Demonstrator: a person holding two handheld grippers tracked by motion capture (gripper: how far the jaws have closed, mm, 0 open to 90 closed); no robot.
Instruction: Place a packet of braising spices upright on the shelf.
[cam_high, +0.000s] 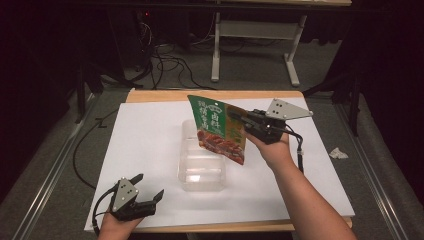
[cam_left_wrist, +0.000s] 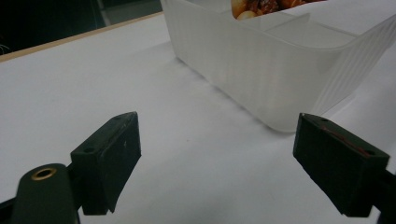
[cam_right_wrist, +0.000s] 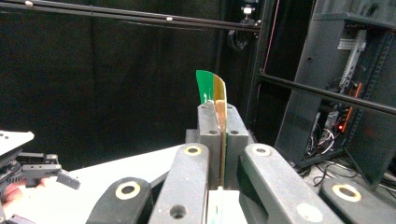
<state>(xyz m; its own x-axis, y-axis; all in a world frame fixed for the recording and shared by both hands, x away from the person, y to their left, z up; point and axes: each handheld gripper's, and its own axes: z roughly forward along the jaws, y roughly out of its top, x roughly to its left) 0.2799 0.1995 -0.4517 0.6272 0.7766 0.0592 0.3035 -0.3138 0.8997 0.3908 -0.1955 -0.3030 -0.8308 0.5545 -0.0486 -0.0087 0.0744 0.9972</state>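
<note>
Jaws of the right gripper (cam_high: 239, 119) are pressed flat together on the edge of a food pouch (cam_high: 218, 128), which is held in the air over the far end of the clear plastic bin (cam_high: 202, 172). Pouch: green at the top with red characters, a photo of brown glazed meat across the lower half, red strip along the bottom edge. It hangs tilted, top corner toward the far side of the bin. From the right gripper view the pouch (cam_right_wrist: 215, 95) is seen edge-on, thin, green on one face and golden on the other, rising between the closed jaws.

Bin: translucent, ribbed walls, long and narrow, an inner divider visible in the left gripper view (cam_left_wrist: 261, 74). It stands on the white sheet (cam_high: 145, 145) covering the table.

Left gripper (cam_high: 150, 187) sits near the bin's near-left corner, on the sheet, jaws spread wide, nothing between them.
</note>
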